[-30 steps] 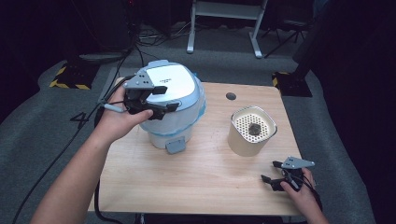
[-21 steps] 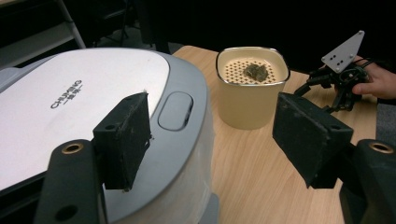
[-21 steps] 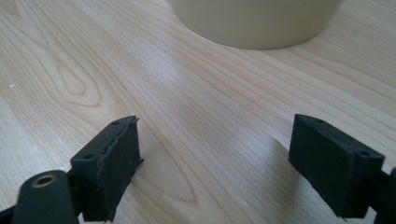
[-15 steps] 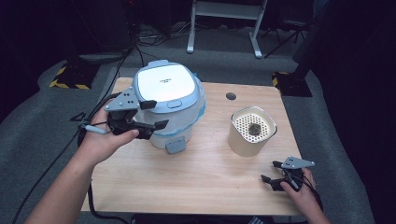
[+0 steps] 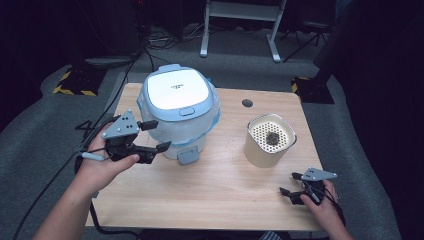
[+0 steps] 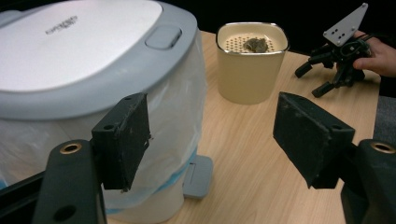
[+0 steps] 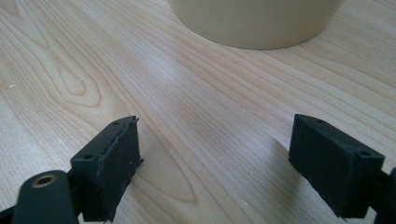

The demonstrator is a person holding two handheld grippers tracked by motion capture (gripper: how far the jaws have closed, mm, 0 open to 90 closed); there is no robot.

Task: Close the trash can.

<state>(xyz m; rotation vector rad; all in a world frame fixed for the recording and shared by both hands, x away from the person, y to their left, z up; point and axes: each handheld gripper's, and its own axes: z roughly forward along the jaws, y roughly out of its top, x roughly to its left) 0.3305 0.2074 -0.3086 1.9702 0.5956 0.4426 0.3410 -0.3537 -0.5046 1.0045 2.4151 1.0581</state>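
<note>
2 claws are at work, both spread wide and holding nothing. The left claw hovers just beside the lidded bin, which stands at the back left of the counter with its plastic liner bulging under the lid. A careless close could snag that film. The right claw rests low near the cream strainer cup; a forward nudge might tip it.
</note>
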